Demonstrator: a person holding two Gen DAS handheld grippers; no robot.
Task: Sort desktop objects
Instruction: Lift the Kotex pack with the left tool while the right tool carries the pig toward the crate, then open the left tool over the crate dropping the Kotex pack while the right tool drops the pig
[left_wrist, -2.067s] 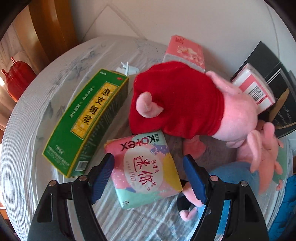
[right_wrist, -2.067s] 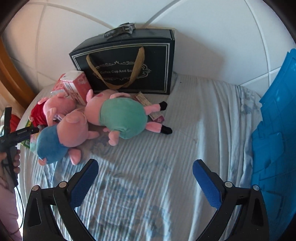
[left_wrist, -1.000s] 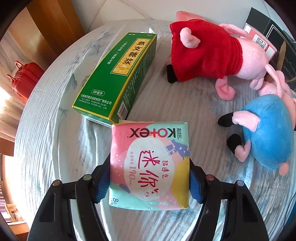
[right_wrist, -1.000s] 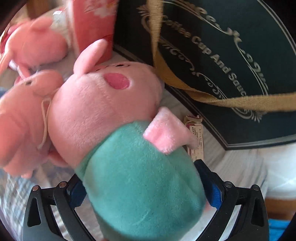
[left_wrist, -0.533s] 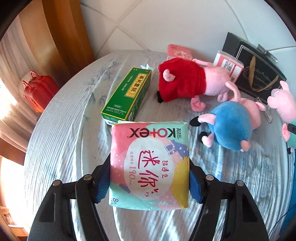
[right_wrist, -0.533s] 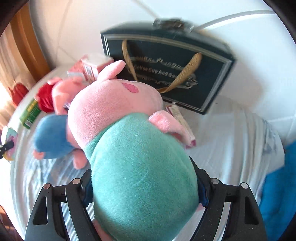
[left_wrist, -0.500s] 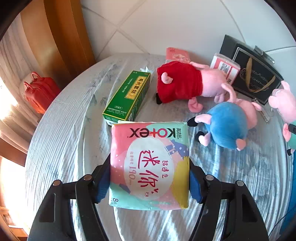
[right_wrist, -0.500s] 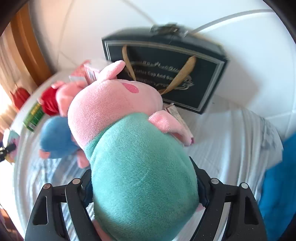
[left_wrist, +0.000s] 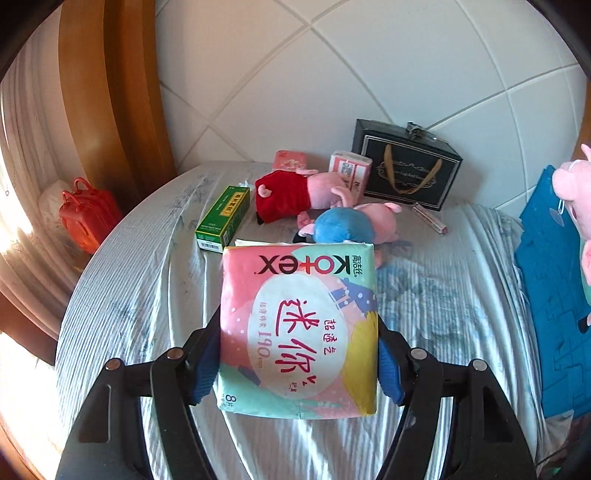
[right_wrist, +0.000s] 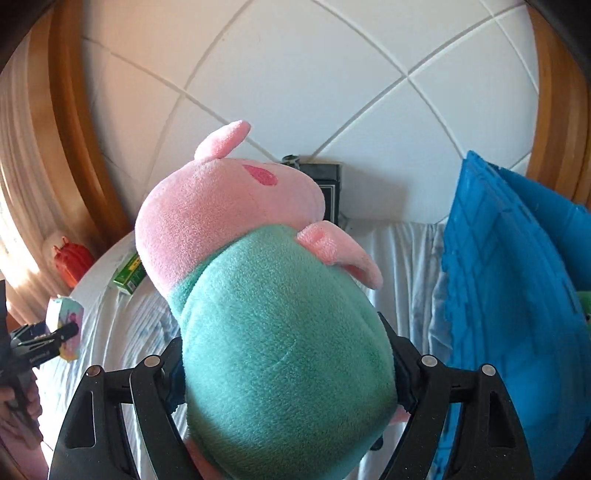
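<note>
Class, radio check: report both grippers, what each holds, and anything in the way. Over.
Left gripper shut on Kotex pack, lifted. Right gripper shut on green-shirted pig plush, lifted. Two pig plushes and green box lie on the table beyond.

The left tool (left_wrist: 299, 363) clamped a Kotex pack (left_wrist: 298, 328) above the striped bed (left_wrist: 140, 295). Beyond lay a green box (left_wrist: 222, 218), a red-dressed pig plush (left_wrist: 295, 194), a blue-dressed one (left_wrist: 347, 225) and a black gift bag (left_wrist: 406, 170).
</note>
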